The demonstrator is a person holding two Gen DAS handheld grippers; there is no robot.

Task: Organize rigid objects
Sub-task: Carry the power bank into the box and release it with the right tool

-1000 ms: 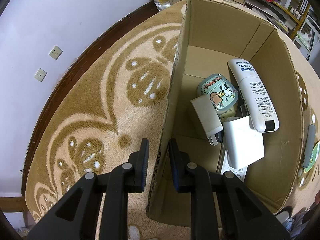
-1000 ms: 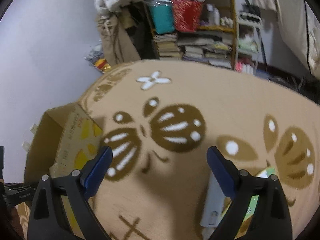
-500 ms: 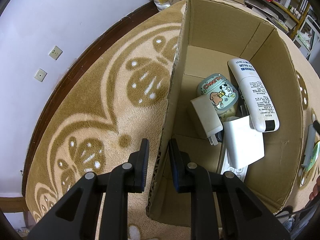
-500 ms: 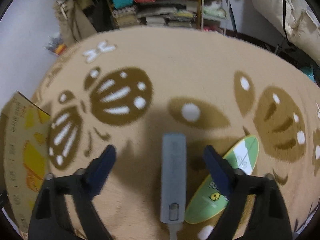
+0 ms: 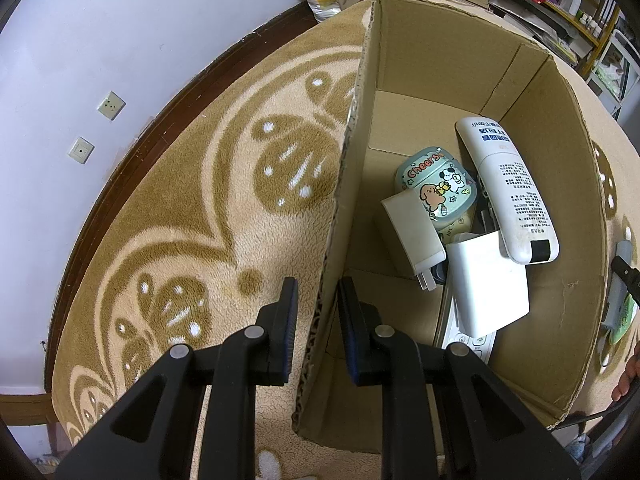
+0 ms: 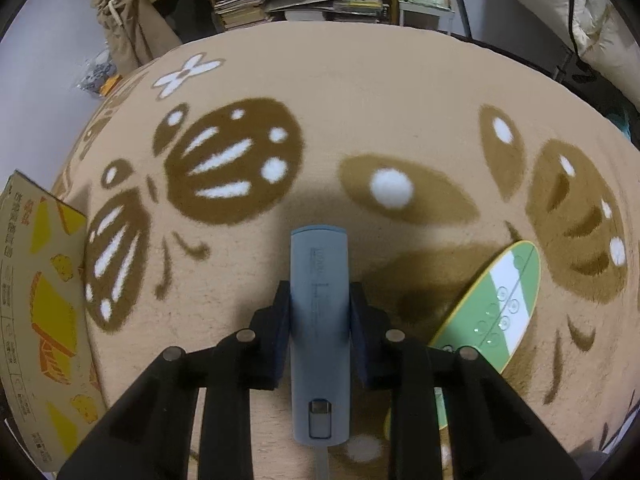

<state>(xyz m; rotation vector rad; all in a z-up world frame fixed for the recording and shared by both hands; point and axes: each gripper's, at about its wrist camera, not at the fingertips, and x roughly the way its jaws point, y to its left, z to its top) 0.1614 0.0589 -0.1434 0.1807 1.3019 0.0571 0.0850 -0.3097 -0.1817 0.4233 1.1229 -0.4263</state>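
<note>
Since the right gripper has just been closing its jaws, the fingers now sit against both long sides of the grey bar-shaped gadget, which lies flat on the butterfly-pattern carpet with a green-and-white oval board just beside it. Looks like a pinch is on, roughly at the middle of its length.

Handling guess: it's a hard plastic shell, stiff, probably light, with smooth sides that could be a bit slippery. Mid-body is the sensible place to hold it, so it shouldn't tip either way when it comes up. There seems to be a thin cord or tail coming out of the near end, hard to tell what, so watch it doesn't drag or snag on the pile.

Meanwhile the left gripper is closed on the near wall of the cardboard box, one finger outside, one inside, keeping it steady. Already in there: a white remote, a cartoon tin, a white plug charger and a white square adapter. Plenty of free floor at the box's near-left corner, I'd say.
</note>
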